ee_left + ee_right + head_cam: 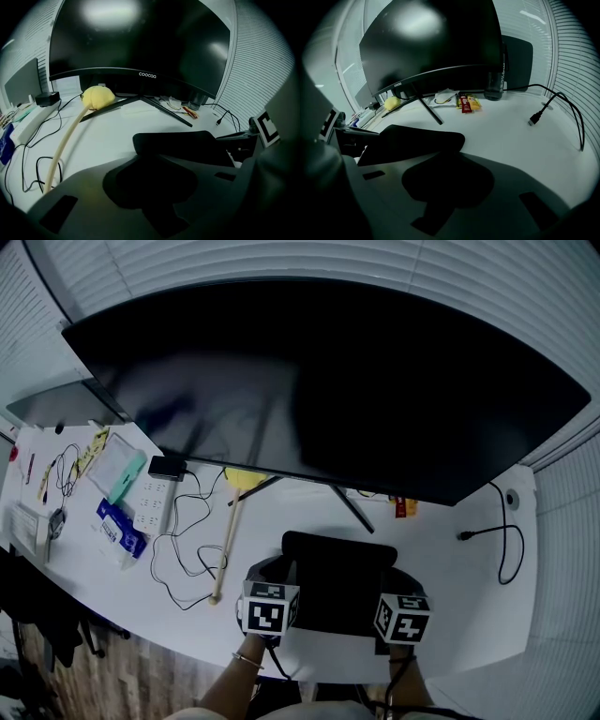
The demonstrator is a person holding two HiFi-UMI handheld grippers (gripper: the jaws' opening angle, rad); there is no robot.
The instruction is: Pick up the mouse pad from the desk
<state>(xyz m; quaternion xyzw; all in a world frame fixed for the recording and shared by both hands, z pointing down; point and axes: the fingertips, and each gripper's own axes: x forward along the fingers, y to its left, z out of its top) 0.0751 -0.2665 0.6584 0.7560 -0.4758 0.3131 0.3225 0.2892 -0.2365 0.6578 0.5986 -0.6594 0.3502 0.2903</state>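
Pinching the mouse pad (339,585) along its near edge, I am working from the lower middle of the head view. My left claw (281,585) is biting near the pad's lower-left corner and my right claw (397,594) near its lower-right one. In each gripper view the jaws are standing narrow, with the dark pad running straight in between them, so I am reading both as clamped on it rather than empty. The pad is lying on the white desk (459,601), just below the monitor (328,381), and I cannot tell whether its far edge is already lifting off the surface. I am judging the grip as the weak point: the pad is thin and limp, and each claw is taking only a shallow bite, so it may be sliding out as soon as its weight is hanging from the edge. If one claw is rising faster than the other, the sheet will be twisting and peeling free of the slower side. The stand legs (352,507) are sitting just beyond the pad's far edge, and a forward swing could be catching them. The stick (228,545) and the loose cable (183,563) are lying near my left claw, so drifting toward the frame's left risks snagging them.
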